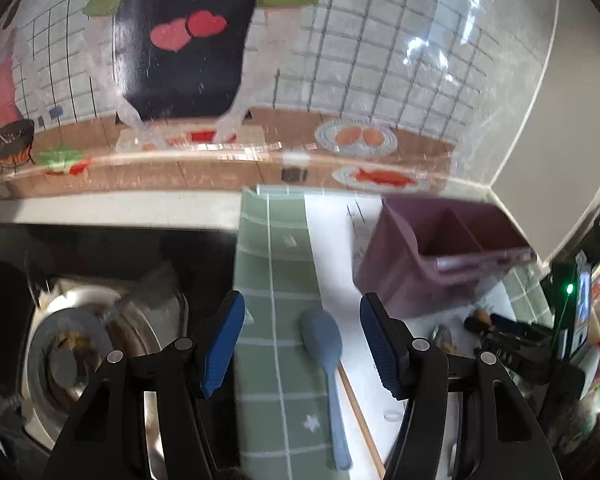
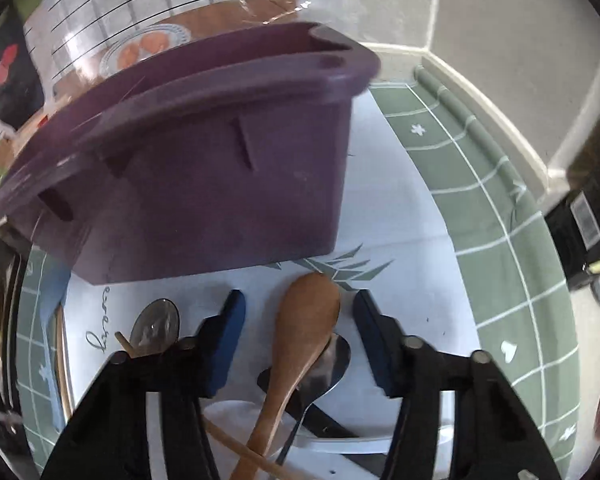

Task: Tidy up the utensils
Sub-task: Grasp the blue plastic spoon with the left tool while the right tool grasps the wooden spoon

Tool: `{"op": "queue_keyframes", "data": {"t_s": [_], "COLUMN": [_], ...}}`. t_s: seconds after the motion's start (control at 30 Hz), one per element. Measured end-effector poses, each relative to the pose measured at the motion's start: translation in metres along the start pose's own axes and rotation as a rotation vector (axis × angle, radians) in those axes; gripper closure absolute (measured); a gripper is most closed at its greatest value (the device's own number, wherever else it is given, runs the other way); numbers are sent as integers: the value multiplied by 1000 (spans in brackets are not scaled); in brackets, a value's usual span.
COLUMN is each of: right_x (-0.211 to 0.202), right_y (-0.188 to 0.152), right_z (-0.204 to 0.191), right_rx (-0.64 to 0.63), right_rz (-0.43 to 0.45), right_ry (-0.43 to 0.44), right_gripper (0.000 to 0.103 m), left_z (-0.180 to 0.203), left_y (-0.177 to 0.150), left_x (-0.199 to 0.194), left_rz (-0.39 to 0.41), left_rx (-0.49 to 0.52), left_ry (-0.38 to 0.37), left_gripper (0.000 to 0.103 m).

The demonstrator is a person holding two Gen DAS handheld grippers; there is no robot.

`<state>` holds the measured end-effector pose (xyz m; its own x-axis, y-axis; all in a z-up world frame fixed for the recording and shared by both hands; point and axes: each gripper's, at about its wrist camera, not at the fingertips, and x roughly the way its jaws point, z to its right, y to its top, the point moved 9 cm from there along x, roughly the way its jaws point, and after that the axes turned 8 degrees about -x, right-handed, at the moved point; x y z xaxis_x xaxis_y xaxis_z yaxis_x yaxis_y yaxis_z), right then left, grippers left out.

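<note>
In the left wrist view a blue-grey plastic spoon [image 1: 323, 344] lies on the green-and-white mat [image 1: 272, 264], with a wooden chopstick [image 1: 358, 412] beside it. My left gripper [image 1: 302, 340] hangs open above the spoon, its pads apart from it. A purple two-compartment utensil caddy [image 1: 440, 252] stands behind to the right. In the right wrist view a wooden spoon [image 2: 308, 320] lies between the fingers of my right gripper [image 2: 300, 332]. A gap shows on both sides, so the pads are not pressing on it. The caddy [image 2: 220, 184] stands just beyond.
Under the wooden spoon lie a metal spoon [image 2: 338, 360], a black handle [image 2: 324, 420] and a white dish [image 2: 232, 412]. Another metal spoon [image 2: 156, 326] and a chopstick [image 2: 236, 446] lie to the left. A sink with a steel pot [image 1: 84, 352] lies left of the mat.
</note>
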<state>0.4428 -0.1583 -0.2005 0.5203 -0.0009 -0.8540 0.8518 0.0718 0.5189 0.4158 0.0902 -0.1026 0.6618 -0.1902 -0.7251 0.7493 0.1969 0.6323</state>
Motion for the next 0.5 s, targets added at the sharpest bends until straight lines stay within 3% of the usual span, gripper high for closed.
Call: {"op": "queue_keyframes", "data": {"t_s": [0.07,0.13,0.33,0.5], "right_x": [-5,-19,-63,-73], "right_y": [0,-1,-2,-17], "right_z": [1,10,39,34], "right_rx": [-1,-25,6,-4], "right_rz": [-6,11,69,87], "right_ry": [61,67,146,159], "right_gripper": [72,72,73,73], "left_z": [7,13,18,15], "left_y": [-16,-30,-36,-38], "left_x": [8,18,50,72], "left_rz": [-59,-111,-162,-222], "left_rx": [-2,5,47,95], "left_ry": [-17,-11,49,109], "left_gripper": [42,42,42,42]}}
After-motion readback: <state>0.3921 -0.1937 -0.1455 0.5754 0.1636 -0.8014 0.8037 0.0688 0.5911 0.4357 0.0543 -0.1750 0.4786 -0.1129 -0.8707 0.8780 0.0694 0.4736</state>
